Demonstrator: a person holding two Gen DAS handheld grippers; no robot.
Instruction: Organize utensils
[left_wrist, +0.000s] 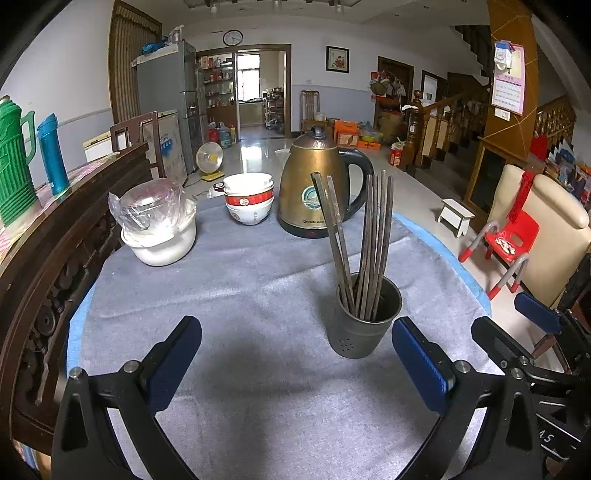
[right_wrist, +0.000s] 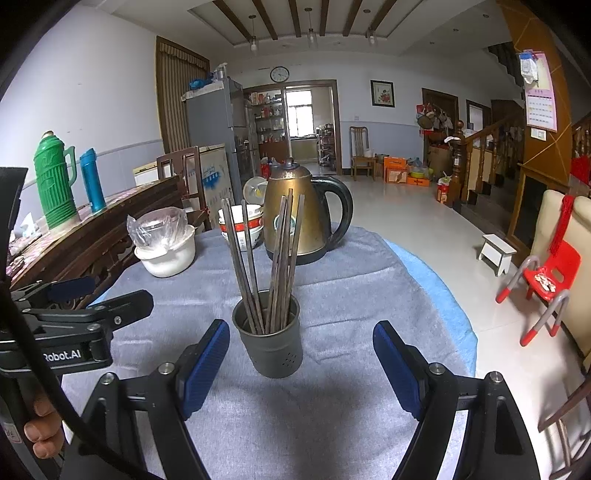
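A grey metal holder cup (left_wrist: 364, 321) stands on the grey cloth with several dark chopsticks (left_wrist: 369, 243) upright in it. It also shows in the right wrist view (right_wrist: 271, 341), with the chopsticks (right_wrist: 266, 258) fanned out. My left gripper (left_wrist: 295, 339) is open and empty, with the cup just ahead and right of its middle. My right gripper (right_wrist: 301, 345) is open and empty, with the cup just ahead between its fingers and toward the left one. The right gripper shows at the right edge of the left wrist view (left_wrist: 517, 321). The left gripper shows at the left of the right wrist view (right_wrist: 96, 295).
A brass kettle (left_wrist: 317, 188) with a black handle, stacked bowls (left_wrist: 248, 199) and a white pot (left_wrist: 162, 236) topped with a plastic-wrapped lid stand at the table's far side. A dark wooden sideboard (left_wrist: 55, 236) borders the left. A red child's chair (right_wrist: 546, 280) stands right.
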